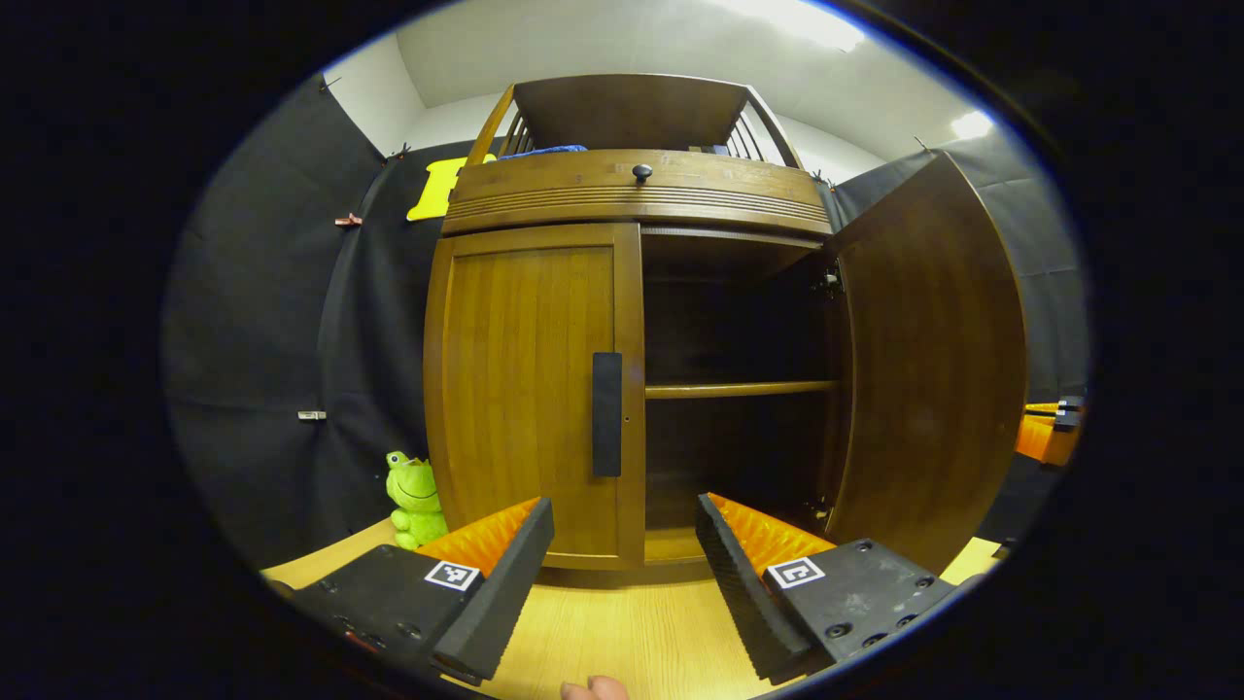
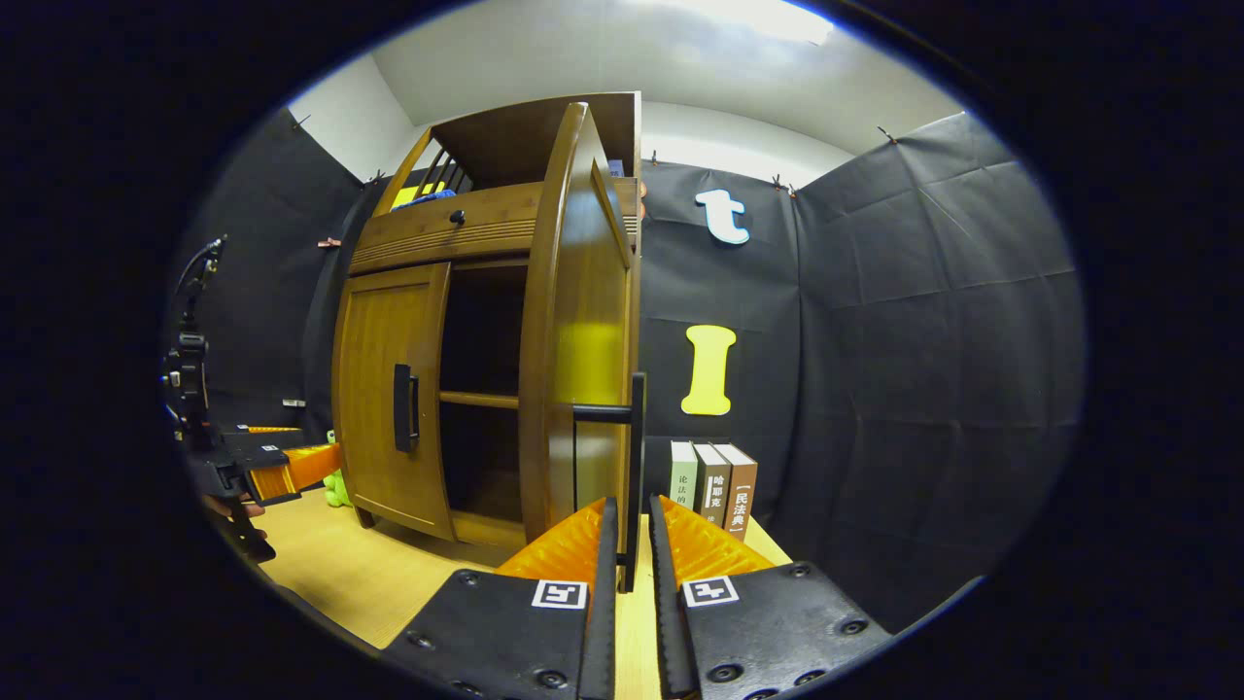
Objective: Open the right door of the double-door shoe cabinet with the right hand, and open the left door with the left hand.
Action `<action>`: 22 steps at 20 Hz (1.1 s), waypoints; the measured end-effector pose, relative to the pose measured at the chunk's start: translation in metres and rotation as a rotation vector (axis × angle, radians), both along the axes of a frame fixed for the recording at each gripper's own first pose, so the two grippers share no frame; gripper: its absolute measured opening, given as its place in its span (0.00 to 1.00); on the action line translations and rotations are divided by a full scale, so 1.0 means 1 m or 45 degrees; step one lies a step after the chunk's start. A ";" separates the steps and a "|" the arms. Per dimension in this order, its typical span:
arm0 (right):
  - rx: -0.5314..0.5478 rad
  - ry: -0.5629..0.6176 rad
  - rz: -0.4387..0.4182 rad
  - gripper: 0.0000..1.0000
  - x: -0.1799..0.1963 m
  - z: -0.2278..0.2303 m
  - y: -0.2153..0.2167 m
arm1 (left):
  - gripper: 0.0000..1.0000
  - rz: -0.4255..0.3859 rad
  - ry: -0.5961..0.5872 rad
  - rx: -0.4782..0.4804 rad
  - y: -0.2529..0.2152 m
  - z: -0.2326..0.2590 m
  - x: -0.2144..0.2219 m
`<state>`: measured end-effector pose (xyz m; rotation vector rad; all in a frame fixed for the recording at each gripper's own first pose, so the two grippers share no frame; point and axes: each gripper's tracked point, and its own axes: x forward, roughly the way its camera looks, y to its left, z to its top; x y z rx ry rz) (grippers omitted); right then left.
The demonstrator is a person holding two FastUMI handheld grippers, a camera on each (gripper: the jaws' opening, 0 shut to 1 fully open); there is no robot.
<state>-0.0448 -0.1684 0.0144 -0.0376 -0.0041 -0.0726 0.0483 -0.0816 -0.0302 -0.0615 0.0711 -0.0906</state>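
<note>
The brown wooden shoe cabinet [image 1: 632, 194] stands on the table. Its left door [image 1: 530, 389] is closed, with a black vertical handle [image 1: 606, 413] at its inner edge. The right door [image 1: 933, 360] is swung wide open, baring a dark interior with one shelf [image 1: 739, 389]. My left gripper [image 1: 622, 549] is open, a short way in front of the left door's handle and below it, touching nothing. In the right gripper view my right gripper [image 2: 630, 549] is shut on the lower end of the open door's black handle [image 2: 637, 457]. The left gripper [image 2: 282, 467] shows far left there.
A green frog plush [image 1: 416, 501] sits left of the cabinet. Three books [image 2: 714, 486] stand against the black cloth to its right. The light wooden table [image 1: 622, 632] runs in front. A drawer with a small knob [image 1: 641, 173] tops the doors.
</note>
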 end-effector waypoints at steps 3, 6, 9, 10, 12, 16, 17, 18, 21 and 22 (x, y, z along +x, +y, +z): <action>-0.038 -0.027 -0.110 0.12 -0.011 0.009 -0.031 | 0.92 0.035 0.002 0.027 0.005 -0.003 0.013; -0.038 -0.056 -0.191 0.21 -0.014 0.014 -0.053 | 0.92 0.106 0.017 0.081 0.016 -0.004 0.026; 0.002 -0.038 -0.178 0.29 -0.020 0.006 -0.055 | 0.92 0.116 0.019 0.046 0.016 0.000 0.036; -0.005 -0.046 -0.206 0.37 -0.024 0.005 -0.062 | 0.93 0.132 0.010 0.039 0.020 0.003 0.039; 0.007 -0.084 -0.246 0.68 -0.035 0.008 -0.071 | 0.94 0.119 -0.026 0.041 0.020 0.010 0.048; 0.073 -0.118 -0.219 0.99 -0.050 -0.010 -0.083 | 0.93 0.056 -0.024 0.007 0.010 0.008 0.066; 0.075 -0.115 -0.207 0.99 -0.053 -0.016 -0.086 | 0.93 0.061 -0.024 -0.002 0.010 0.008 0.073; 0.072 -0.101 -0.196 0.94 -0.055 -0.022 -0.088 | 0.93 0.070 -0.026 -0.006 0.010 0.009 0.080; 0.072 -0.069 -0.197 0.94 -0.062 -0.037 -0.098 | 0.93 0.106 -0.026 0.003 0.009 0.008 0.107; 0.073 -0.070 -0.202 0.94 -0.062 -0.038 -0.102 | 0.93 0.118 -0.019 0.004 0.010 0.007 0.114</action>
